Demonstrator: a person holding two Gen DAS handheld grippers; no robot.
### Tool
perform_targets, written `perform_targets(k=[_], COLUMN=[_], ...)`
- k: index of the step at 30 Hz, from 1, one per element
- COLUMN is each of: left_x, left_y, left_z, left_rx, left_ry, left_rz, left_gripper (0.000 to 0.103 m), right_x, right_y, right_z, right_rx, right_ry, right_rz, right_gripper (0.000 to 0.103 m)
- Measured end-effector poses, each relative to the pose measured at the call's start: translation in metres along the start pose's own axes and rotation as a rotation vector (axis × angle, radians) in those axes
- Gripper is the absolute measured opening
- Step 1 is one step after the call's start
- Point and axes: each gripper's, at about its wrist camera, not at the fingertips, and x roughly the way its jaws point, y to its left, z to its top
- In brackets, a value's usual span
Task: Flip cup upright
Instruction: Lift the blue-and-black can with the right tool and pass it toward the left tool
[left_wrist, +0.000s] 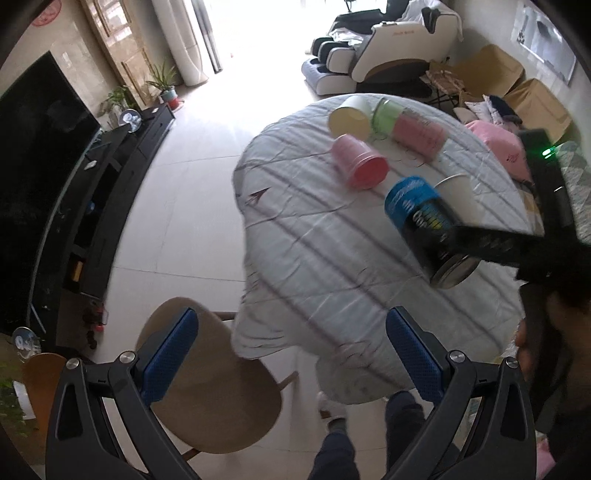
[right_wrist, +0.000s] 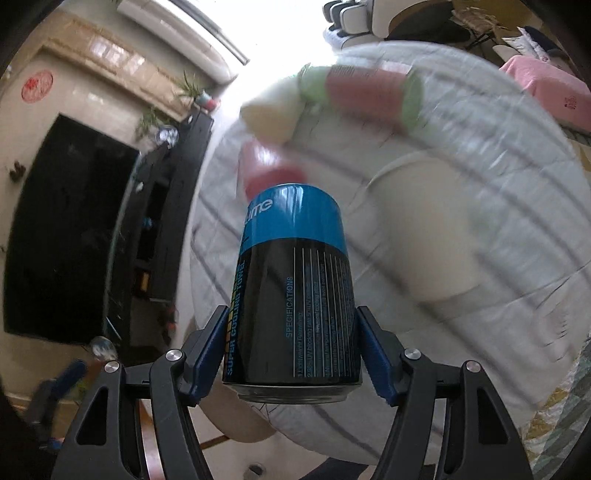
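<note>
My right gripper (right_wrist: 291, 347) is shut on a blue and black cup (right_wrist: 291, 280), holding it in the air above the table, its blue closed end pointing away from the camera. In the left wrist view the same cup (left_wrist: 421, 218) hangs tilted over the table's right side, held by the right gripper's black fingers (left_wrist: 491, 240). My left gripper (left_wrist: 291, 350) is open and empty, off the table's near edge above a chair. A white paper cup (left_wrist: 458, 195) stands right behind the held cup.
The round table wears a white striped cloth (left_wrist: 314, 236). On it lie a pink cup (left_wrist: 358, 166), a yellow cup (left_wrist: 349, 118), a green cup (left_wrist: 386, 114) and another pink cup (left_wrist: 419, 134). A tan chair (left_wrist: 214, 391) stands below the left gripper. A TV (left_wrist: 33, 177) is at left.
</note>
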Motion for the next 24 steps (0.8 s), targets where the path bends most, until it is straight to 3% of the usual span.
perform_targets(k=[5,9,10,13,16,24], left_x=[0.003,0.006,0.006,0.006,0.005,0.022], left_y=[0.009,0.003,0.001,-0.007,-0.018,-0.064], left_z=[-0.011,-0.013,-0.012,-0.008,0.000,0.029], left_rx=[0.004,0.021,0.022,0.021,0.018,-0.010], left_ry=[0.010,0.009,0.009,0.008,0.007,0.074], left_rz=[-0.009,-0.025,-0.033,-0.076,-0.119,-0.207], left_gripper=[0.103,0.103,0.103,0.103,0.103,0.103], right_x=[0.037,0.045,0.041,0.018,-0.013,-0.087], right_y=[0.015,0.011,0.010,0.011,0.014,-0.001], right_z=[-0.017,-0.025,-0.026,-0.027,-0.033,-0.068], right_rx=[-0.034,0.003,0.003,-0.024,-0.065,-0.209], right_ry=[0.024,0.037,0.018,-0.023,-0.077,-0.196], right_rz=[-0.074,-0.052,-0.044,-0.007,-0.035,-0.242], right_gripper=[0.068,0.071,0.081,0.082,0.082,0.082])
